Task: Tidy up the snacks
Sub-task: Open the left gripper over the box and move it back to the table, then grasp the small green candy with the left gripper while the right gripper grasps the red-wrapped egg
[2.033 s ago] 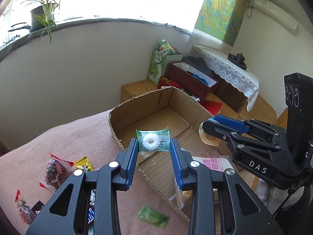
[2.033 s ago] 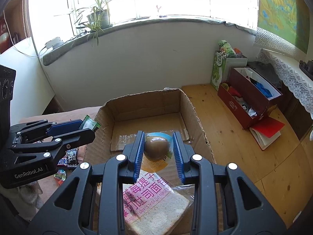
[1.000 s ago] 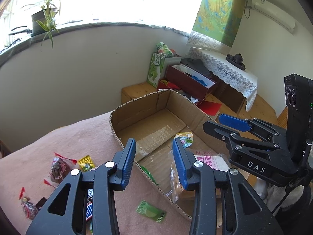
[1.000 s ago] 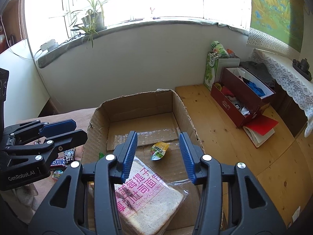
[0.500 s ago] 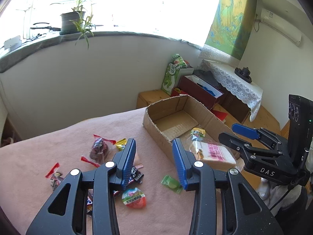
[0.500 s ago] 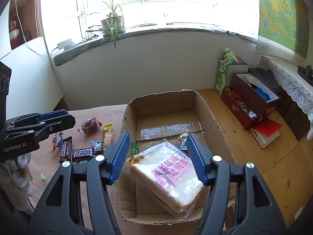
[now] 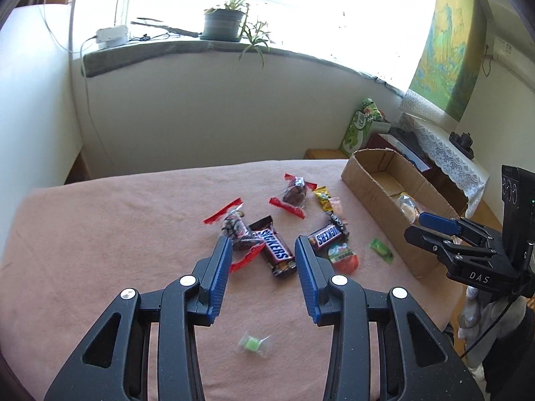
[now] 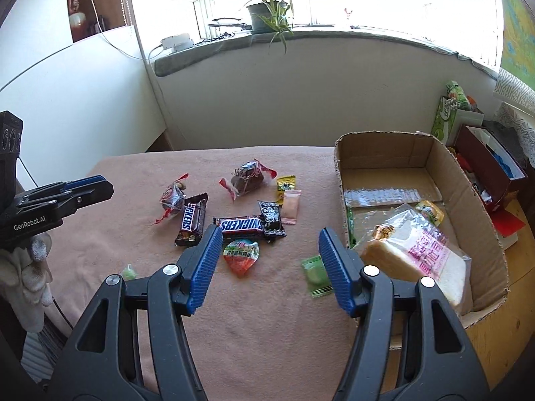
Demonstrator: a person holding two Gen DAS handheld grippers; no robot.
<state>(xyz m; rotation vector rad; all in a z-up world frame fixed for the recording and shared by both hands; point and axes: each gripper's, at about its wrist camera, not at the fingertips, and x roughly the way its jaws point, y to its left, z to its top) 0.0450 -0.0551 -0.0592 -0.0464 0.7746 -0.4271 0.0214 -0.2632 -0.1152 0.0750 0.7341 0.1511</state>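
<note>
Loose snacks lie on the pink table cover (image 7: 100, 234): two Snickers bars (image 7: 276, 250) (image 8: 242, 224), red-ended candy bags (image 7: 296, 193), a round jelly cup (image 8: 241, 254), a green packet (image 8: 316, 275) and a small green candy (image 7: 253, 343). The cardboard box (image 8: 481, 207) at the right holds a bread loaf (image 8: 418, 257) and small packets. My left gripper (image 7: 262, 250) is open and empty, above one Snickers bar. My right gripper (image 8: 269, 244) is open wide and empty, above the jelly cup and green packet.
A windowsill with a potted plant (image 8: 267, 16) runs behind. A red box (image 8: 488, 163) and a green carton (image 8: 446, 110) stand on the wooden floor right of the cardboard box. The table's near edge lies below the grippers.
Both grippers let go of their snacks into the box, opened, then swung left and back from the box to above the loose snacks on the table.
</note>
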